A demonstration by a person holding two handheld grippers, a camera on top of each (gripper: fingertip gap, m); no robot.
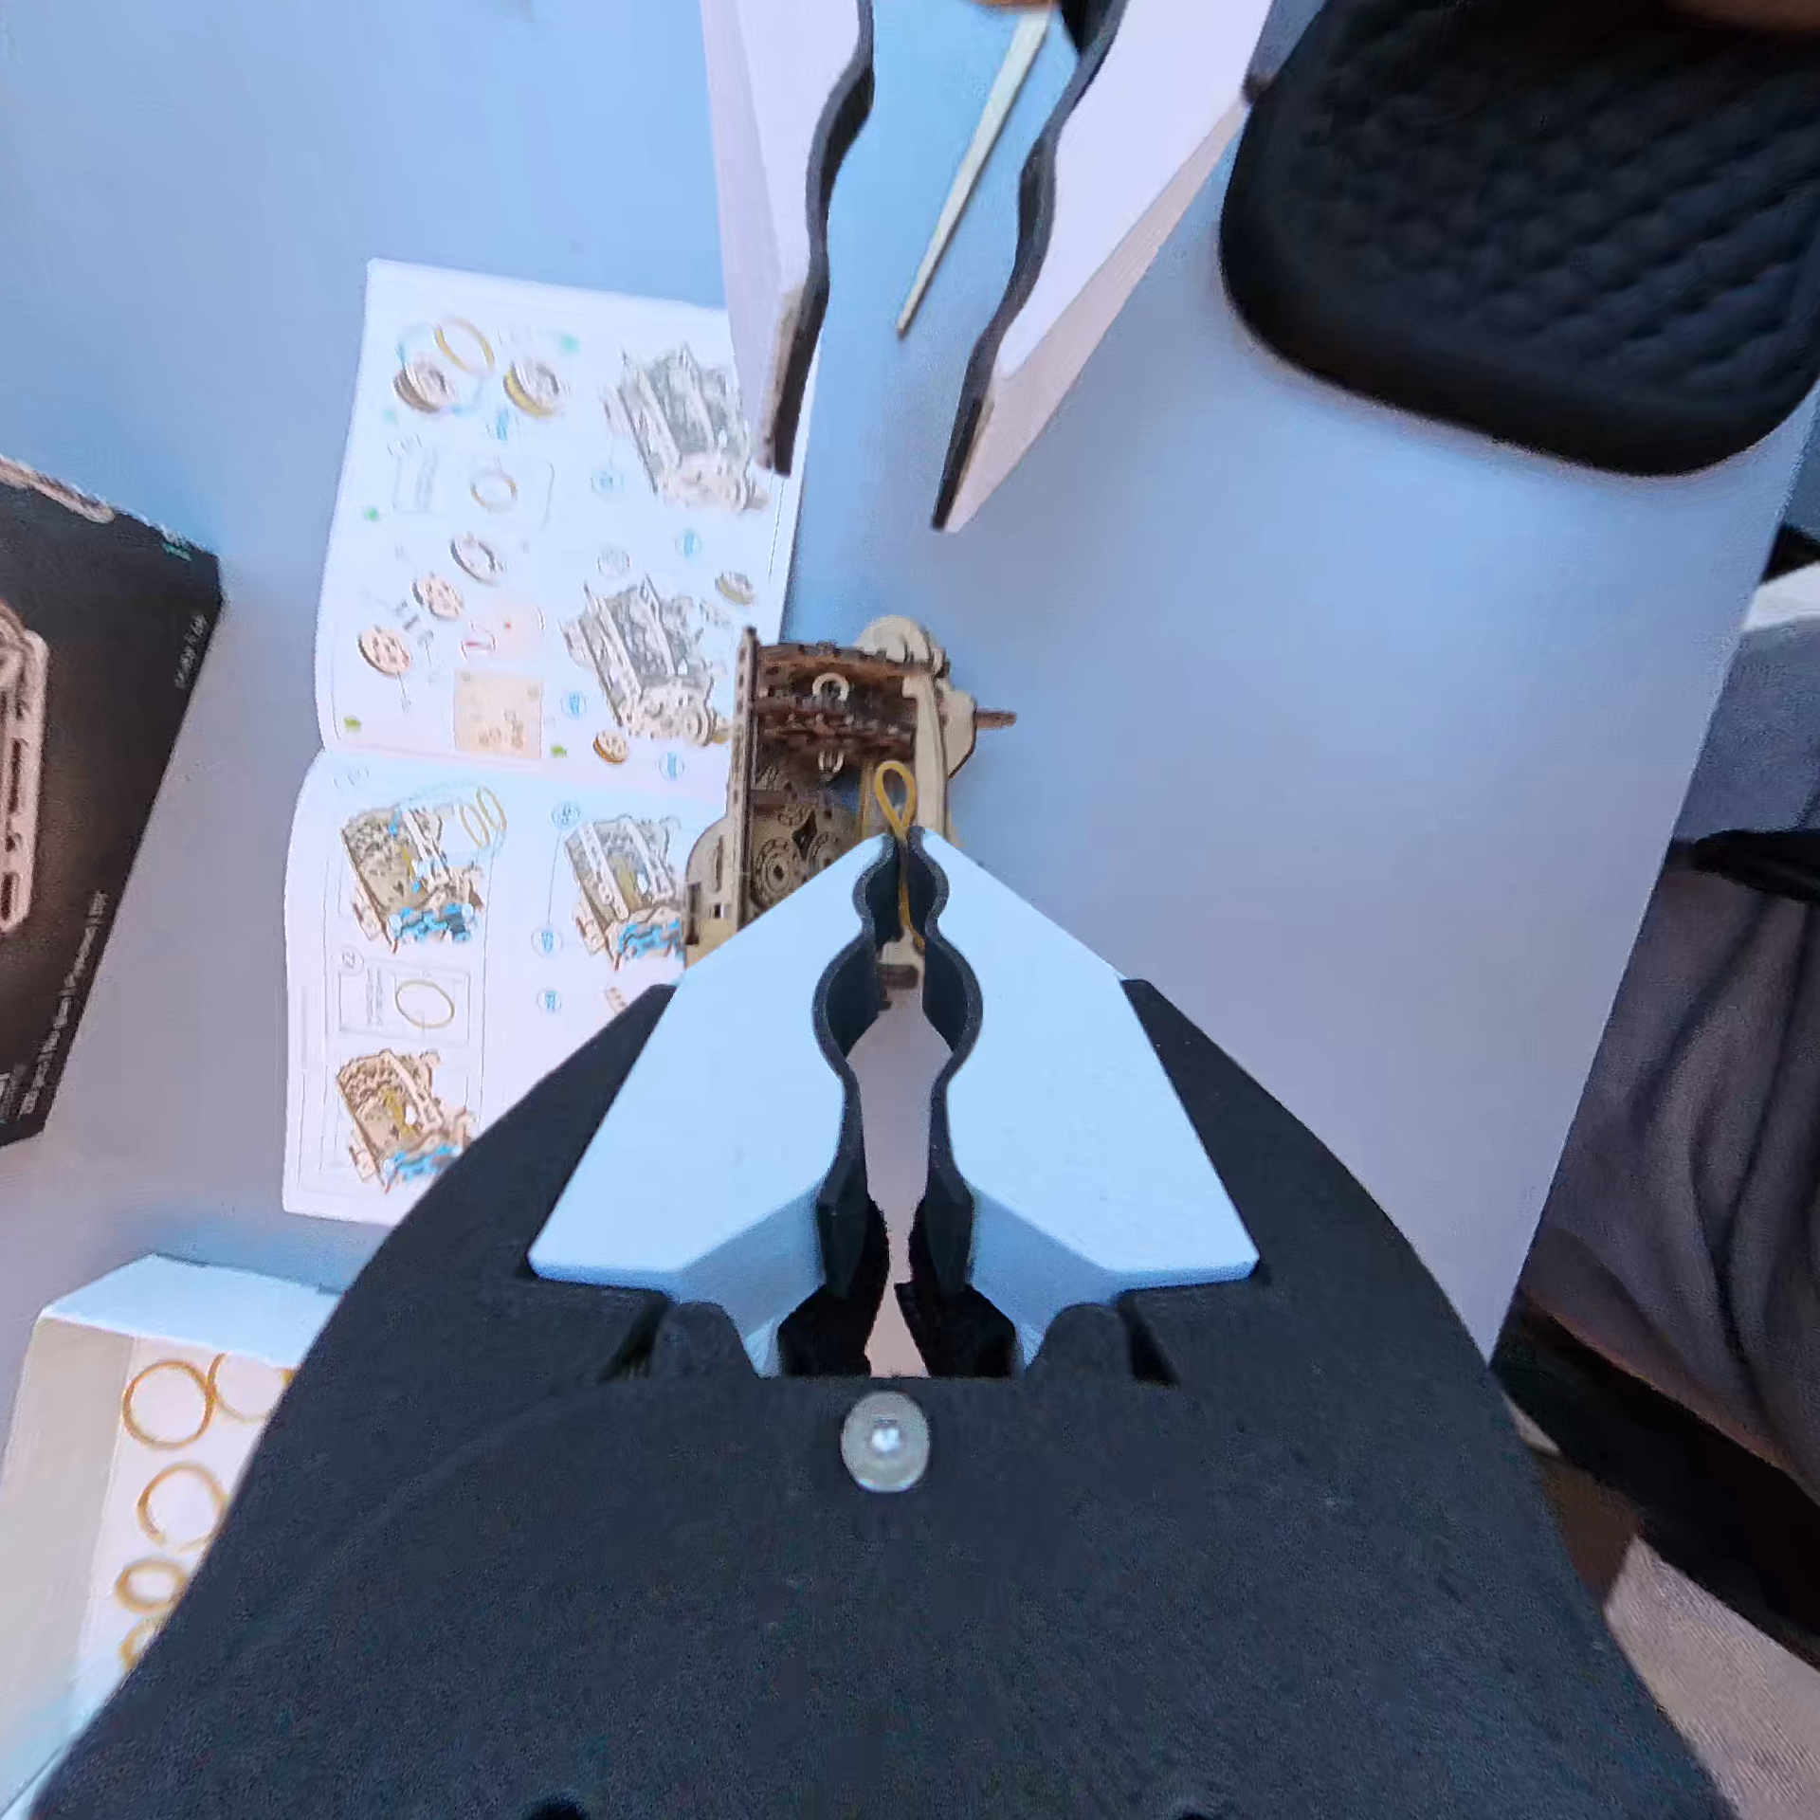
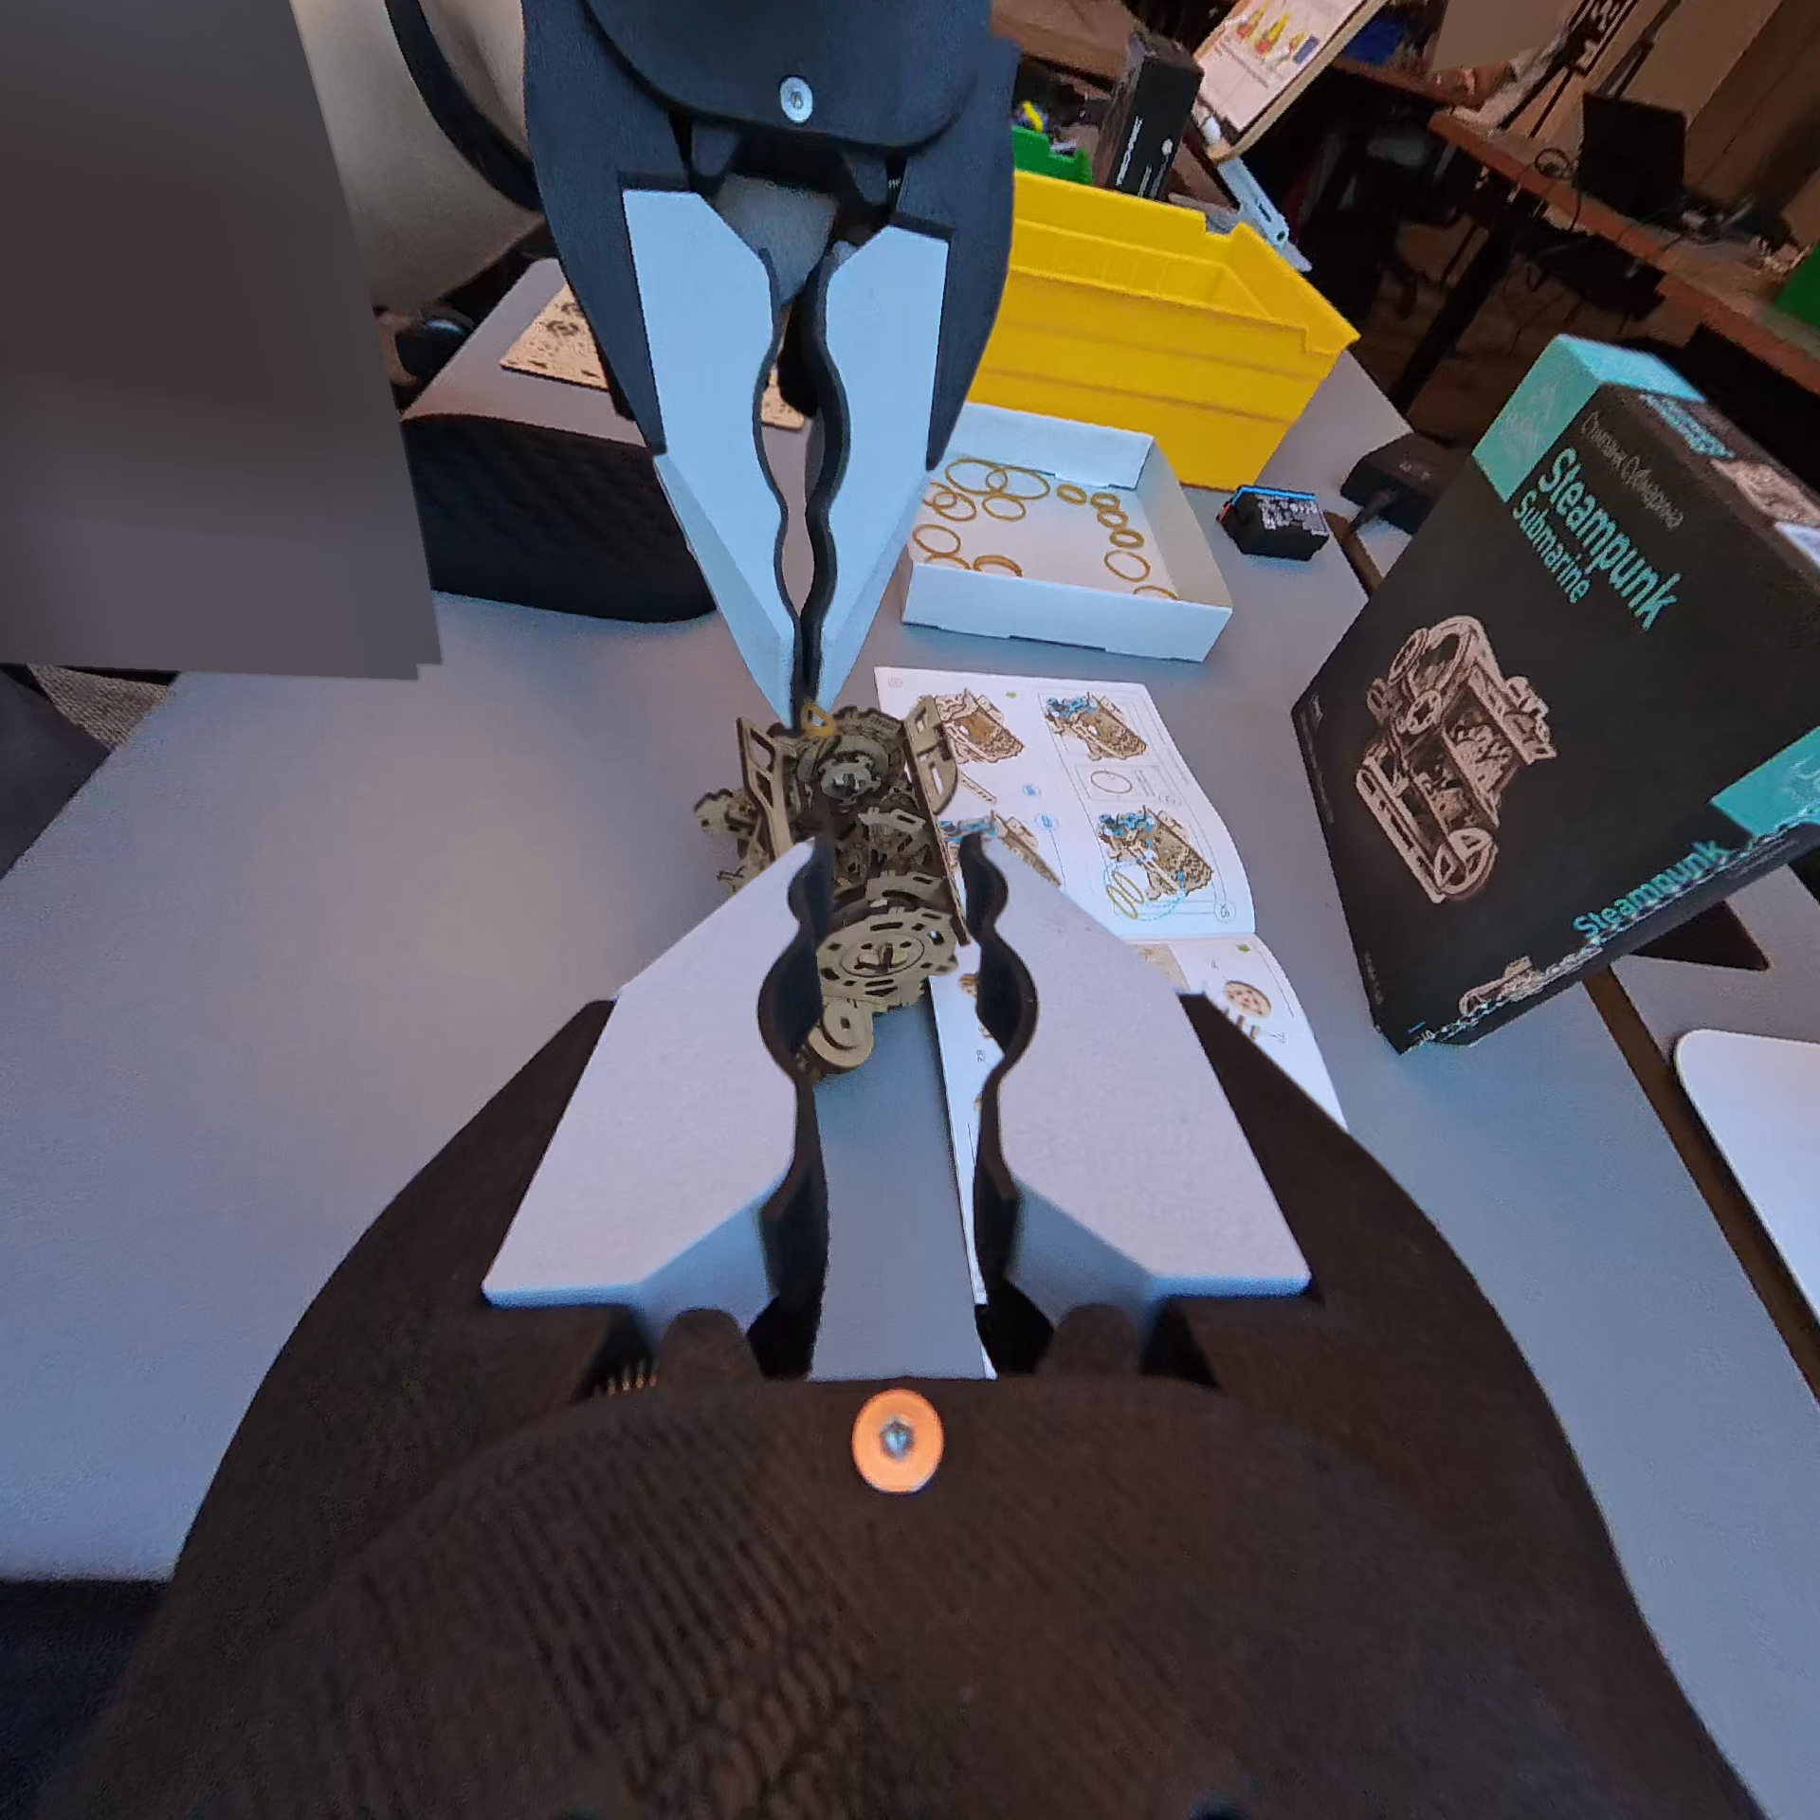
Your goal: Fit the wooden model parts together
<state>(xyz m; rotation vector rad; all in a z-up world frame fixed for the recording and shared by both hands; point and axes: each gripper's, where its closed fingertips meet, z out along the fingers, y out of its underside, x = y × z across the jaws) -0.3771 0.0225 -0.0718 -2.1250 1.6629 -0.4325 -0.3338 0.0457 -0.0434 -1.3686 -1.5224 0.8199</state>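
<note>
- Wooden model [image 2: 847, 867]: mostly built, gears and frame in place, standing mid-tabletop against the inner edge of the instruction booklet [image 2: 1093, 788].
- Right gripper [image 2: 886, 867]: released, jaws apart, straddling the model's near gear end; can't tell whether either pad touches it.
- Left gripper [image 1: 901, 847]: clenched on a yellow rubber band [image 1: 891, 788] at the model's far end.
- Left to do, my read: hook that band on. More bands wait in the white tray [image 2: 1064, 611] toward the far edge.
</note>
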